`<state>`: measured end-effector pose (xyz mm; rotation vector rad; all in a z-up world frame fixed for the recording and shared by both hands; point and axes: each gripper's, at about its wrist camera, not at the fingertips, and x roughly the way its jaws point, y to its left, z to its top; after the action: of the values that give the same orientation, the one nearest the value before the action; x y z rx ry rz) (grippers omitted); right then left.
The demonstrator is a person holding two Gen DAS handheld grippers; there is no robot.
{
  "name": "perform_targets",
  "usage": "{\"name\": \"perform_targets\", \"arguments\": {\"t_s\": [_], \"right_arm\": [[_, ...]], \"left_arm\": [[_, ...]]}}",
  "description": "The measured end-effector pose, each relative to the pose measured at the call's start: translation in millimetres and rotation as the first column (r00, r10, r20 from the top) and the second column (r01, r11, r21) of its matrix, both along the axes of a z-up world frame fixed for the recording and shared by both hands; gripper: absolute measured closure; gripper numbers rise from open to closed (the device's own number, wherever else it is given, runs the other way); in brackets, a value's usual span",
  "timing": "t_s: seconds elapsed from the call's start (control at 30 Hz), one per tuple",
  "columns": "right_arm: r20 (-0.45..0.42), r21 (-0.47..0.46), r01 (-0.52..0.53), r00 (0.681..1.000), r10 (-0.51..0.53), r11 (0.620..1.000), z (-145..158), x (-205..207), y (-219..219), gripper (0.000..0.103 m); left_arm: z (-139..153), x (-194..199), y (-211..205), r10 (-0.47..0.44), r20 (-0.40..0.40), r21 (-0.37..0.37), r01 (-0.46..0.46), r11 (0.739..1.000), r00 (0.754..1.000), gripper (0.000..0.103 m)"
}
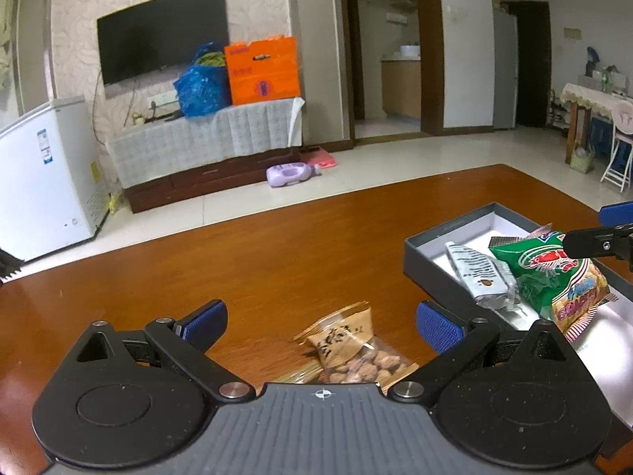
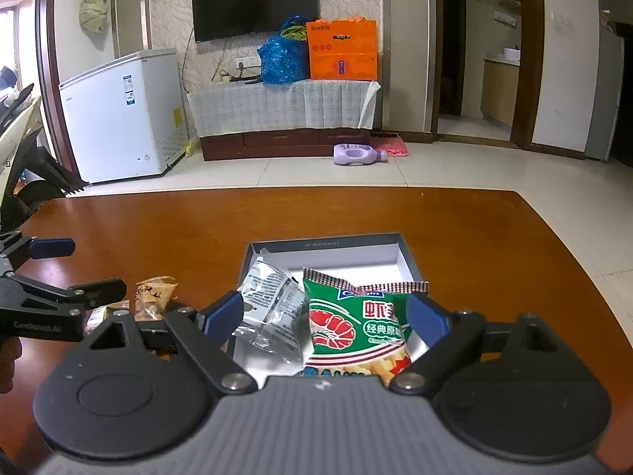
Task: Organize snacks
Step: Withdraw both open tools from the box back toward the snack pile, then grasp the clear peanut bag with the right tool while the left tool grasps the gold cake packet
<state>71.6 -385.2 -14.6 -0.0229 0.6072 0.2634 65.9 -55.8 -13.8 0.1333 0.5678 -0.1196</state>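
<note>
The left gripper [image 1: 321,326] had its blue fingers [image 1: 439,326] spread wide over a brown packet of nuts [image 1: 352,350] lying on the wooden counter [image 1: 257,261], touching nothing. The right gripper [image 2: 325,314] was likewise wide apart above the grey box [image 2: 324,242], with the green shrimp-cracker bag [image 2: 356,328] between its fingers [image 2: 223,312], seemingly unclamped. A silver packet [image 2: 273,308] lay beside the bag inside the box.

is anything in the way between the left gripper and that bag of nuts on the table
Nothing visible. The left gripper is open, and the nut packet lies on the bare table right between its fingers. The grey box with the other snacks sits off to its right.
</note>
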Motion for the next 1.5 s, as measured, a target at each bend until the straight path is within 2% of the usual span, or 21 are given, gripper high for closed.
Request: {"name": "perform_targets", "arguments": {"t_s": [0.23, 0.4, 0.77, 1.13, 1.5], "right_arm": [[0.021, -0.005, -0.064, 0.998, 0.064, 0.998, 8.7, -5.6, 16.1, 0.012], [0.026, -0.019, -0.117, 0.993, 0.117, 0.993, 11.6, -11.2, 34.1, 0.012], [0.035, -0.054, -0.21, 0.977, 0.212, 0.976, 12.1, -16.6, 73.3, 0.012], [0.028, -0.081, -0.253, 0.966, 0.256, 0.964, 8.2, -19.3, 95.9, 0.012], [0.011, -0.08, -0.269, 0.963, 0.271, 0.96, 2.7, -14.1, 103.7, 0.012]], "left_arm": [[-0.3, -16.0, 22.8, 0.042, -0.024, -0.017, -0.042, 0.999, 0.999, 0.0], [-0.5, -24.5, 35.1, 0.046, -0.023, 0.008, -0.045, 0.999, 0.999, 0.0], [-11.1, -27.7, 69.5, 0.071, -0.077, -0.044, -0.075, 0.996, 0.994, 0.0], [-16.2, -20.3, 62.9, 0.06, -0.088, -0.019, -0.062, 0.998, 0.994, 0.001], [-35.1, 2.4, 57.1, 0.116, -0.126, -0.016, -0.119, 0.993, 0.985, 0.002]]}}
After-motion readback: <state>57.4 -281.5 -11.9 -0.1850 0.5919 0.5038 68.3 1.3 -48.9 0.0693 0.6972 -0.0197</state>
